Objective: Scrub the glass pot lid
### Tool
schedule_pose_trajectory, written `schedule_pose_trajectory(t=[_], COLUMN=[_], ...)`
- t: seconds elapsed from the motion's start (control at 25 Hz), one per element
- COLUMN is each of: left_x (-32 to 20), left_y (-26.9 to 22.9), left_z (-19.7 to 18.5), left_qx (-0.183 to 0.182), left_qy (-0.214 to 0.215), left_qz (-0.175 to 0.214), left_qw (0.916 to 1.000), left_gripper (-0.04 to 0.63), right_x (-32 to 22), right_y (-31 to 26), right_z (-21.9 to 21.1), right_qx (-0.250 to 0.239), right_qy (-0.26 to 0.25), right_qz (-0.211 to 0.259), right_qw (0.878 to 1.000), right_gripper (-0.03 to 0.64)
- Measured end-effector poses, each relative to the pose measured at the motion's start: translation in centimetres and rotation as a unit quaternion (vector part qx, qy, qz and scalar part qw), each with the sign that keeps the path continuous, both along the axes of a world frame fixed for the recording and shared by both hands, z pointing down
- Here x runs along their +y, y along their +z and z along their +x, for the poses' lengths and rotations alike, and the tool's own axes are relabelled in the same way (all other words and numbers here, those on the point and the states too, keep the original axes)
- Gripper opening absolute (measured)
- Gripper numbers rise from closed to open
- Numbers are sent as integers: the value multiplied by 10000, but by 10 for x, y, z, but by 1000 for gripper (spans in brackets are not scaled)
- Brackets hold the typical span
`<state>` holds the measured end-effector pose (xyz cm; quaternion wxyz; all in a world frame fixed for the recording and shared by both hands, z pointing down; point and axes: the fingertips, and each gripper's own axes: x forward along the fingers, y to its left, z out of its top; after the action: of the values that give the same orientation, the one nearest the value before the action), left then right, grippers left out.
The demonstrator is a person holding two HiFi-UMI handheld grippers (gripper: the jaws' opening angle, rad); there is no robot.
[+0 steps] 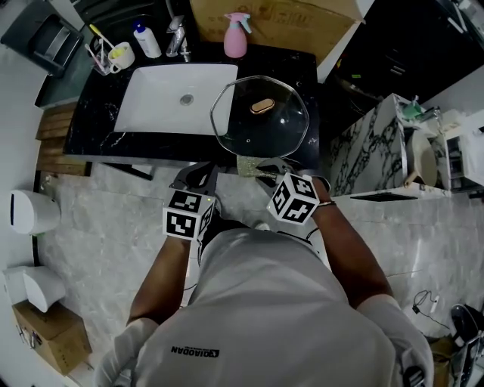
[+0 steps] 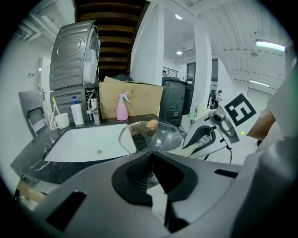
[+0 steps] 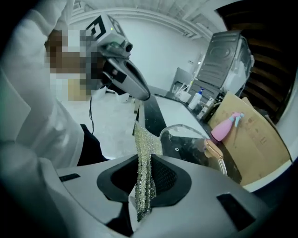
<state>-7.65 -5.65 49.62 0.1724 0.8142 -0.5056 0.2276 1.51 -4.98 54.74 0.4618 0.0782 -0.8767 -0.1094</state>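
Note:
The glass pot lid (image 1: 281, 130) with a tan knob (image 1: 262, 106) lies flat on the black counter, its left rim over the sink's right edge. It also shows in the left gripper view (image 2: 160, 139) and the right gripper view (image 3: 188, 144). My right gripper (image 1: 265, 171) hovers just off the counter's front edge, shut on a glittery mesh scouring cloth (image 3: 144, 172) that sticks out towards the lid. My left gripper (image 1: 198, 178) hangs beside it on the left, shut with nothing between its fingers (image 2: 151, 174).
A white sink basin (image 1: 178, 98) fills the counter's (image 1: 91, 132) left part, with a faucet (image 1: 176, 38) behind it. Along the back stand a cup of toothbrushes (image 1: 119, 57), a white bottle (image 1: 146, 40), a pink spray bottle (image 1: 235, 35) and a cardboard box (image 1: 272, 19).

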Motion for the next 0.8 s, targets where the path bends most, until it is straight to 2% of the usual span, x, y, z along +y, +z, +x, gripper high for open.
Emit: schedule_pose_trajectory(t=[0.12, 0.24, 0.4, 0.52, 0.6, 0.72, 0.8], left_x=[-5, -19, -55, -88, -110, -140, -157], left_y=[-5, -4, -6, -6, -2, 4, 11], left_z=[6, 19, 41, 52, 60, 73, 83], left_qx=[-178, -537, -869, -1075, -1260, -1655, -1774], left_qy=[42, 209, 590, 847, 1113, 1656, 2012], left_qz=[48, 104, 134, 173, 207, 320, 307], left_qw=[9998, 9983, 9944, 9904, 9855, 9717, 9629], left_gripper=[15, 15, 17, 17, 17, 30, 104], right_x=[-2, -9, -33, -53, -66, -83, -95], right_y=[-17, -30, -41, -46, -50, -55, -57], right_z=[12, 34, 64, 81, 89, 96, 101], right_qx=[-459, -796, -1236, -1370, -1427, -1470, -1481], right_qy=[406, 793, 1515, 1964, 2217, 2514, 2695], right_qz=[9, 102, 79, 145, 220, 289, 332], right_qw=[9981, 9936, 9807, 9708, 9644, 9562, 9510], right_gripper=[89, 89, 89, 89, 90, 90, 91])
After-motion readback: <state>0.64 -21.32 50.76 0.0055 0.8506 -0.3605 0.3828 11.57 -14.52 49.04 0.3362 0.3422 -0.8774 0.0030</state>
